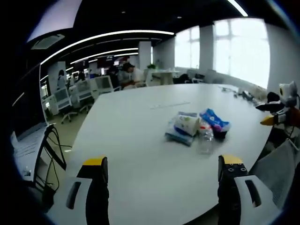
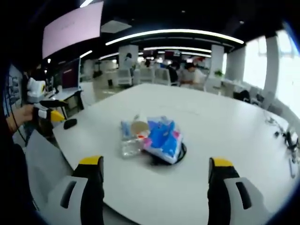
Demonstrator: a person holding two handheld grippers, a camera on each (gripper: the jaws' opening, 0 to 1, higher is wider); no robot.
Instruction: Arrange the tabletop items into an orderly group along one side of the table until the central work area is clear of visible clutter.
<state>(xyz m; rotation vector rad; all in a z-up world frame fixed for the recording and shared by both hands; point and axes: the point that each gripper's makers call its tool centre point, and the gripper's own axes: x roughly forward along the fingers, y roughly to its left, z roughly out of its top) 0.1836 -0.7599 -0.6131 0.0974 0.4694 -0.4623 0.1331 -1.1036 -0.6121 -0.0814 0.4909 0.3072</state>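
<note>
A small cluster lies near the middle of the white table point(image 1: 131, 140): a white and blue tissue pack point(image 1: 184, 126), a blue patterned pack point(image 1: 214, 120) and a clear plastic bottle point(image 1: 205, 138) on its side. In the right gripper view the blue pack point(image 2: 163, 136) rests partly on a black round object point(image 2: 181, 153), with the bottle point(image 2: 131, 141) beside it. My left gripper point(image 1: 163, 161) stands open at the table's near edge, nothing between its jaws. My right gripper point(image 2: 155, 161) is open too, at the opposite edge, and comes into the left gripper view point(image 1: 280, 111). A hand point(image 2: 15, 119) holds the left gripper point(image 2: 47, 114).
A small black object point(image 2: 70, 123) lies near the table edge. Cables point(image 2: 281, 129) trail along the far side by the windows. Chairs stand close to the table point(image 1: 50, 154) point(image 1: 276, 171). People sit at desks point(image 1: 129, 75) in the background.
</note>
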